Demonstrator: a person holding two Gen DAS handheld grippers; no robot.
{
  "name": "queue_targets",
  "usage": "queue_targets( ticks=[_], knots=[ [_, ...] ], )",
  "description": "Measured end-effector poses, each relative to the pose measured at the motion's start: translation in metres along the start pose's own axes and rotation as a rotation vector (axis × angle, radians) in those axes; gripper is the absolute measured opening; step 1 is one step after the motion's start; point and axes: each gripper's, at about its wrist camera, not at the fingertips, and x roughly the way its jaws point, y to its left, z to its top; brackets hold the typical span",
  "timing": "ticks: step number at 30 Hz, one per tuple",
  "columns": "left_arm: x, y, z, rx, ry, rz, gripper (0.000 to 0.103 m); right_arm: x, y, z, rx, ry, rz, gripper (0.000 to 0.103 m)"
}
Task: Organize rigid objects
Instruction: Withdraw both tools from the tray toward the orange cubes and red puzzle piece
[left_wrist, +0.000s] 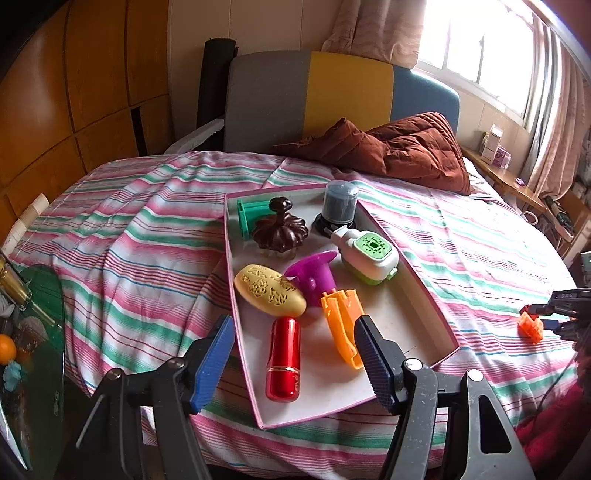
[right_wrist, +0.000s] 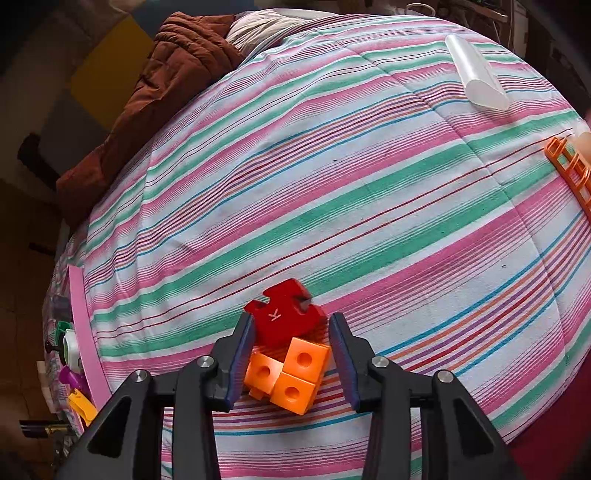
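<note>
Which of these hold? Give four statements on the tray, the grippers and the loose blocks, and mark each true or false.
1. The red cylinder lies inside the tray. True.
2. The left gripper is clamped on the yellow oval case. False: its jaws stand open and hold nothing.
3. The orange block cluster sits between the right gripper jaws. True.
4. The red puzzle-shaped piece is in the tray. False: it lies on the striped sheet.

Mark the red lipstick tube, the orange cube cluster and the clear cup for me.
red lipstick tube (left_wrist: 283, 360), left wrist view, mid-barrel.
orange cube cluster (right_wrist: 291, 373), right wrist view, centre where cubes meet.
clear cup (right_wrist: 476, 75), right wrist view, side wall.
</note>
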Motion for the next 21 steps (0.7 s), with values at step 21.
queue_targets(
  ticks=[21],
  knots=[
    [0.018,-0.161,0.011,0.305,0.102,-0.42,0.07,-0.026,0.018,0.016,0.012,-0.141,0.309,0.046]
  ],
)
